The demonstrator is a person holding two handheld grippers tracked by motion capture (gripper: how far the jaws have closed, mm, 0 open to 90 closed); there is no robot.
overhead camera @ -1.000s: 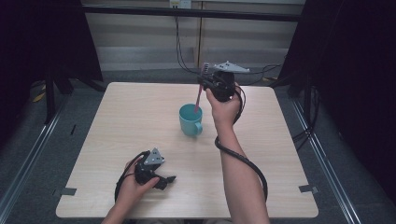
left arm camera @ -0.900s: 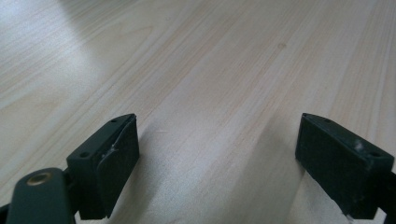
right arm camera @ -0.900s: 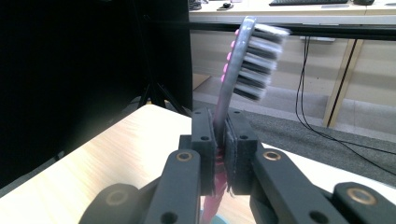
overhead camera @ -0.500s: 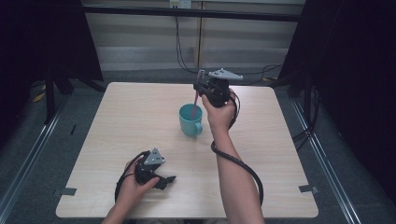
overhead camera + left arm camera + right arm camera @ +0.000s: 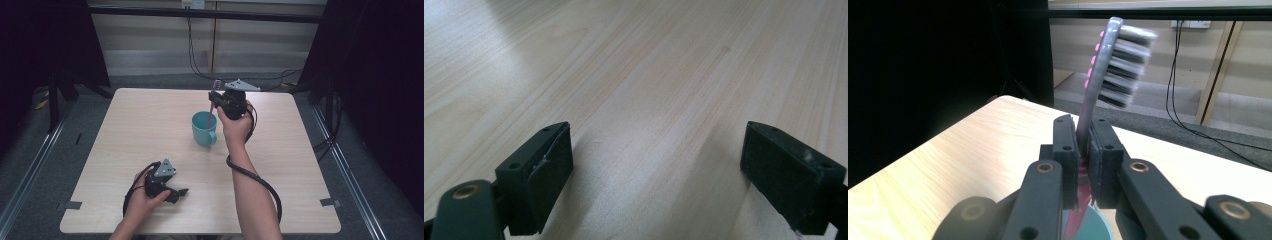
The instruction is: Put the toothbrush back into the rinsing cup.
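Left gripper (image 5: pixel 656 185) low over pale wooden table (image 5: pixel 649 75), two black jaws spread wide apart, bare wood grain between them, small dark speck on the wood beyond

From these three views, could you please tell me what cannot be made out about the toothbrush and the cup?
- Toothbrush lower handle: in the right gripper view the right gripper covers it; whether its tip touches the cup's bottom is hidden.
- Cup contents: the high view is too small to tell.
- Bristles: blurred in the right gripper view.
- Left gripper: its view is cut off at the bottom edge, above bare table.
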